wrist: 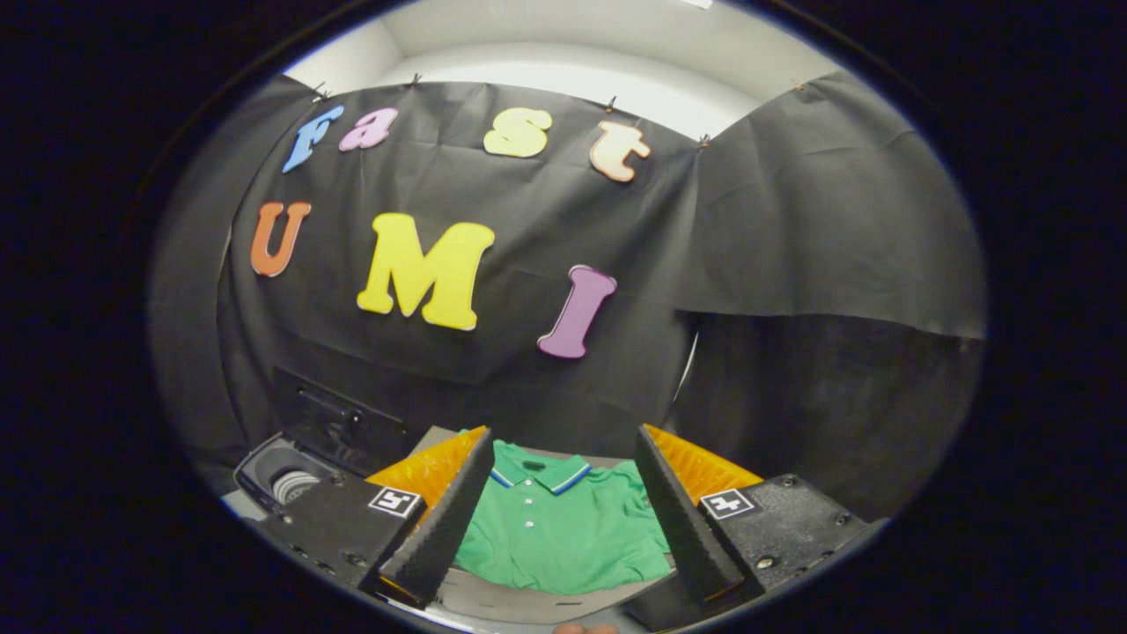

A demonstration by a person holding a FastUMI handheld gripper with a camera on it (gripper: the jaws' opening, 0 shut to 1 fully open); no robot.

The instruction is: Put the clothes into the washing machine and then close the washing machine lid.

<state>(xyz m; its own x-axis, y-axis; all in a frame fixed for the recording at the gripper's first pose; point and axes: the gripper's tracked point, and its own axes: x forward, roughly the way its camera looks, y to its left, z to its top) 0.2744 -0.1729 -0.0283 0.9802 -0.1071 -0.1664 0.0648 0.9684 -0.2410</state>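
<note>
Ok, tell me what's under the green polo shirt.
The green polo shirt lies flat on a pale surface, seen between the open gripper's fingers. Whatever is beneath the fabric itself is covered. The washing machine sits open beside it.

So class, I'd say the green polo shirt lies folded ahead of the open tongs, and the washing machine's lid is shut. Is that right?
Not quite: the lid is raised, the washing machine open. The rest holds: the gripper view shows the green polo shirt folded ahead of the open tongs.
</note>
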